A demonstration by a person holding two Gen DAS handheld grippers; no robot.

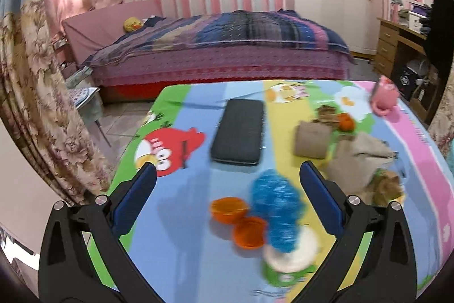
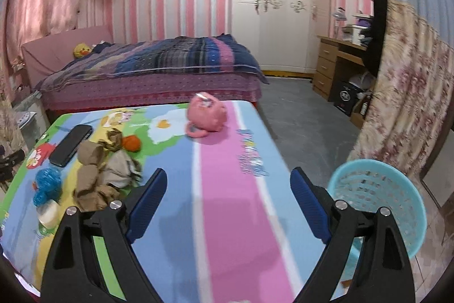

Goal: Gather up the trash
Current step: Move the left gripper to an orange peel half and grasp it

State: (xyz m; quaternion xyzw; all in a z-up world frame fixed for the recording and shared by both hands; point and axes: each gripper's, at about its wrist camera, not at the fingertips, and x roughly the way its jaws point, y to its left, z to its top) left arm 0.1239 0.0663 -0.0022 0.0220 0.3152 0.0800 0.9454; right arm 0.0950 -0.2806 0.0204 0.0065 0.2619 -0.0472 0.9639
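The left gripper point(image 1: 227, 183) stands with its two blue-padded fingers point(image 1: 136, 198) spread wide and nothing between the pads; below the gap lie two glossy orange peel halves point(image 1: 229, 209), cupped like small bowls and touching each other, and just beside them a knobbly blue toy point(image 1: 276, 206), blurred, with a round white base. The right gripper point(image 2: 228, 189) is just as wide and holds nothing, over a bare pink stripe of the table cover point(image 2: 227, 189), a smooth printed sheet with cartoon figures.

The trash sits in a loose heap on the table: crumpled brown paper point(image 1: 312, 142), dull and creased, in about four wads, though blur keeps me from counting them surely, with one paler, greyish piece point(image 2: 120, 163) among them. One small round orange thing point(image 2: 131, 143) lies at the far edge of the heap. Left of the heap is one flat black case point(image 1: 238, 131), oblong with rounded corners and a fine woven texture. Near the far edge rests one soft pink pouch point(image 2: 207, 117).

Off the table's right edge stands one round light-blue plastic basket point(image 2: 397, 206), its wall a lattice of holes.
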